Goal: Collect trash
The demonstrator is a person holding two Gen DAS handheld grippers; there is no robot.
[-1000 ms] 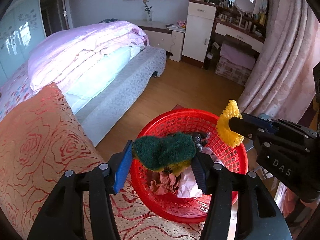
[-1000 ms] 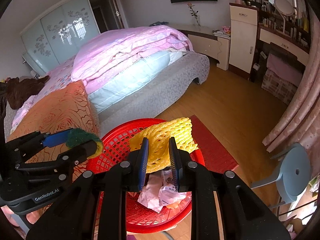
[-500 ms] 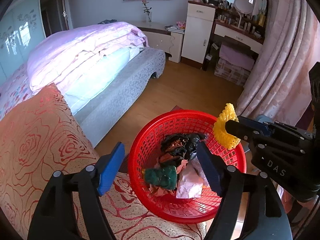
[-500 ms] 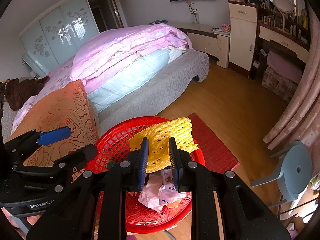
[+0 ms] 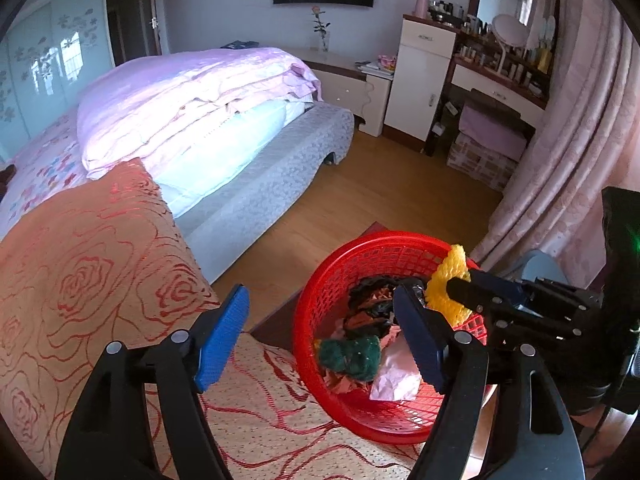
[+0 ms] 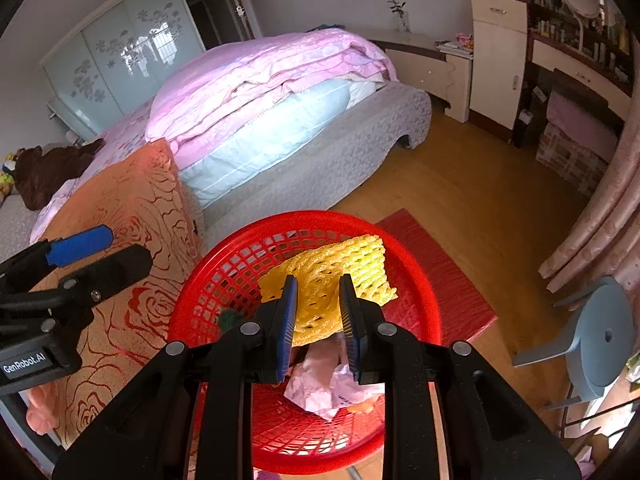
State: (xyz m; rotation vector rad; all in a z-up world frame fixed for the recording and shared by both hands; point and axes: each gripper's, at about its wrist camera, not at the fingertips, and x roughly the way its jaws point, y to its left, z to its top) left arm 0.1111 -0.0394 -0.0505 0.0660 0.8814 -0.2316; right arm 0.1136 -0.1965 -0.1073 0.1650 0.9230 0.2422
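A red mesh basket (image 5: pixel 340 280) (image 6: pixel 404 264) holds a green scouring sponge (image 5: pixel 352 354), crumpled pink paper (image 5: pixel 396 376) and dark wrappers. My left gripper (image 5: pixel 324 320) is open and empty, up over the basket's left rim and the rose-patterned cloth. My right gripper (image 6: pixel 318 300) is shut on a yellow foam net (image 6: pixel 340 272) and holds it over the basket; the foam net also shows in the left wrist view (image 5: pixel 448 288).
The rose-patterned cloth surface (image 5: pixel 80 280) lies left of the basket. A bed (image 5: pixel 200 120) with pink quilts stands behind. Wooden floor (image 5: pixel 380 192), a red mat (image 6: pixel 440 272), a blue stool (image 6: pixel 600 336), curtains (image 5: pixel 568 140) and a dresser (image 5: pixel 424 80) are to the right.
My left gripper opened and the green sponge dropped into the basket. It then drew back left. My right gripper still holds the yellow net, its jaws slightly wider.
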